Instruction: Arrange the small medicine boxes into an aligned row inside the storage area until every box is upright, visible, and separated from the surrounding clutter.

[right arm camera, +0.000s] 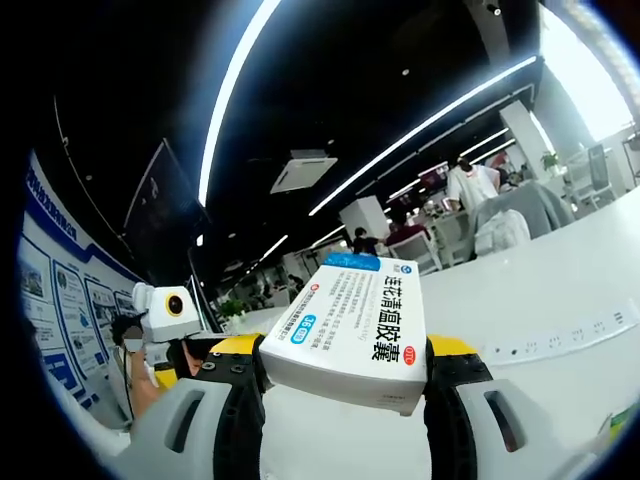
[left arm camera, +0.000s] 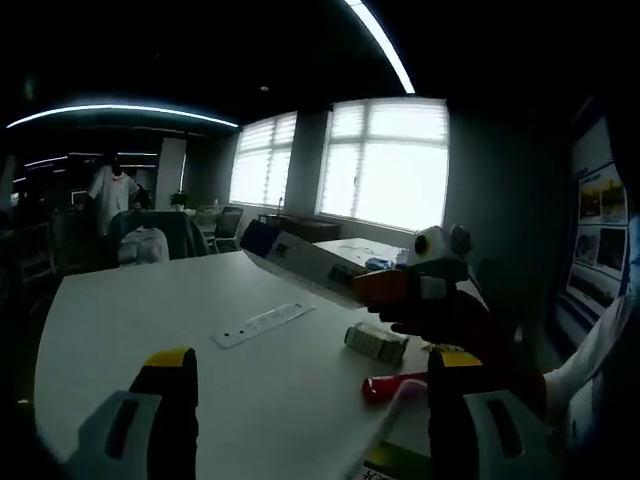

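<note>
A white medicine box with a blue end and red lettering sits crosswise between my right gripper's jaws, which are shut on it. In the left gripper view the same box hangs tilted above the white table, held by the right gripper coming in from the right. My left gripper stands wide open low over the table's near part, with nothing between its yellow-tipped fingers. A small pale box lies on the table below the held one.
A white power strip lies flat mid-table, and it also shows as the strip at the right. A red object lies by my left gripper's right jaw. Chairs and a standing person are beyond the far edge.
</note>
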Demonstrator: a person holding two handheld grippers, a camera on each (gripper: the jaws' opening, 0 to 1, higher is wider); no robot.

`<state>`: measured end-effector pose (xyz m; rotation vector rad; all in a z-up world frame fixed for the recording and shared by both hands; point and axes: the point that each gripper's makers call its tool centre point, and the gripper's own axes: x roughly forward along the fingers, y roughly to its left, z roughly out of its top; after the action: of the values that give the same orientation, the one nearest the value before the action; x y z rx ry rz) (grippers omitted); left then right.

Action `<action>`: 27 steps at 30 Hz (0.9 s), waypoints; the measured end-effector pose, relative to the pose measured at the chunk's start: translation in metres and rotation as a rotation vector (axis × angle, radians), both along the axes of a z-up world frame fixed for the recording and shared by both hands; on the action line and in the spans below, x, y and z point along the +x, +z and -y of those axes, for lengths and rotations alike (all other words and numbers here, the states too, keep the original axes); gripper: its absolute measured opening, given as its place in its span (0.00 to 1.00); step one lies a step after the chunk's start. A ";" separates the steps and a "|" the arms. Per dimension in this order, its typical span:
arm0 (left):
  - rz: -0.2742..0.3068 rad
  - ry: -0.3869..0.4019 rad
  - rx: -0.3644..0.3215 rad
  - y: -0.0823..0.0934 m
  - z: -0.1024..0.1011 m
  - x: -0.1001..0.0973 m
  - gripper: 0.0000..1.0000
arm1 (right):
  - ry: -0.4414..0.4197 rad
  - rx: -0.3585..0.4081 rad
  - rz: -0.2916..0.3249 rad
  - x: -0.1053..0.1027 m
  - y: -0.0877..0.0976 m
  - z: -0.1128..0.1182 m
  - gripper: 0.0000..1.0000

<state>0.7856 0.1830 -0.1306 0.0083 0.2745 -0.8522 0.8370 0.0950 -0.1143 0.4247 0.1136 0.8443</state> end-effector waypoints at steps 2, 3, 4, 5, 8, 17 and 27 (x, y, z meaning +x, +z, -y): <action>-0.012 -0.018 -0.016 0.000 0.004 -0.002 0.94 | -0.004 -0.019 0.015 -0.002 0.003 -0.002 0.61; -0.015 -0.022 -0.022 0.000 0.006 -0.003 0.93 | -0.004 -0.021 0.017 -0.003 0.004 -0.002 0.61; -0.018 -0.027 -0.033 0.001 0.007 -0.004 0.93 | -0.001 -0.022 0.020 -0.004 0.005 -0.003 0.61; -0.019 -0.030 -0.039 0.001 0.008 -0.004 0.93 | 0.001 -0.025 0.024 -0.005 0.005 -0.004 0.61; -0.026 -0.032 -0.047 0.000 0.010 -0.004 0.93 | 0.004 -0.032 0.030 -0.006 0.005 -0.006 0.61; -0.041 -0.074 -0.116 0.007 0.016 -0.012 0.93 | 0.019 -0.067 0.046 -0.012 0.005 -0.018 0.61; -0.062 -0.114 -0.238 0.022 0.018 -0.015 0.93 | 0.019 -0.081 0.059 -0.013 0.006 -0.019 0.61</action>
<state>0.7703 0.1650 -0.1088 -0.2265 0.2306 -0.9955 0.8245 0.1140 -0.1083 0.3230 0.0972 0.8668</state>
